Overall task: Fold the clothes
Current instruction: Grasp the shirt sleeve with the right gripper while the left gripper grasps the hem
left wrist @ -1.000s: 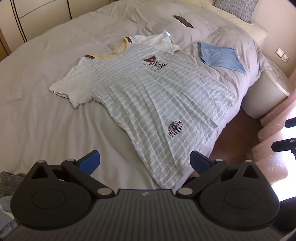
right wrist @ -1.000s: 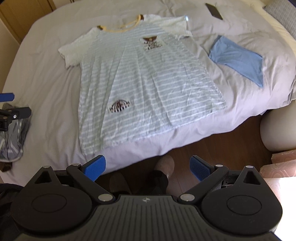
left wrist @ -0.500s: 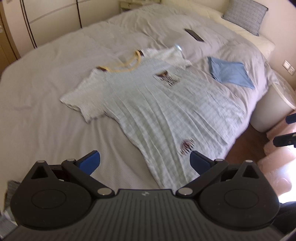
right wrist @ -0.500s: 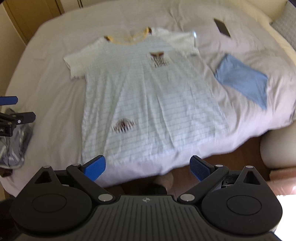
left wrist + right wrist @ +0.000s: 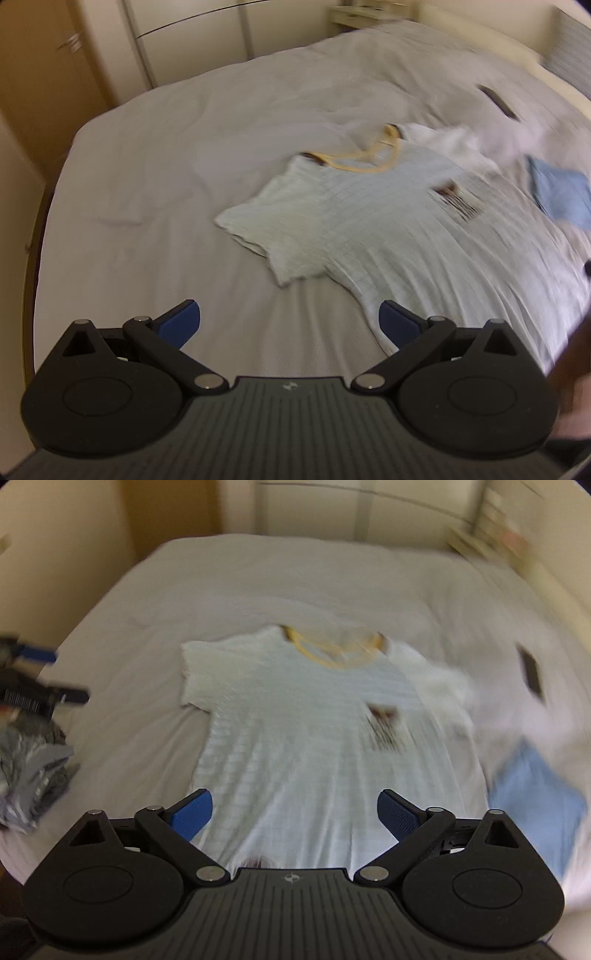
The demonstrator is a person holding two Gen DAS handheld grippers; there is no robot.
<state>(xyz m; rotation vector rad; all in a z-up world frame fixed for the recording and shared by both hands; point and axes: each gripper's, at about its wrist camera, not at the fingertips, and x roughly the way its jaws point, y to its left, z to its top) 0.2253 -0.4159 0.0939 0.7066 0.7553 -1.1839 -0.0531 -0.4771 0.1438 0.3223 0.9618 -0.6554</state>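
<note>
A pale striped T-shirt [image 5: 306, 731] with a yellow collar [image 5: 332, 659] lies spread flat on the grey bed [image 5: 280, 576], front side up. In the left wrist view the T-shirt [image 5: 399, 236] sits ahead and to the right, its near sleeve [image 5: 266, 236] just beyond my left gripper [image 5: 290, 323], which is open over bare bedding. My right gripper [image 5: 295, 814] hovers over the lower body of the shirt, jaws closing but still wide, nothing pressed between them. The left gripper [image 5: 33, 672] also shows at the left edge of the right wrist view. Both views are motion-blurred.
A folded blue garment [image 5: 535, 797] lies on the bed right of the shirt. A dark phone [image 5: 532, 672] rests further back. A crumpled grey garment [image 5: 33, 775] sits at the bed's left edge. Cupboard doors [image 5: 199, 44] stand behind the bed.
Both grippers have swept in over the bed from its near edge. The shirt now looms larger, the floor has dropped out of view, and both views have turned towards the wardrobe.
</note>
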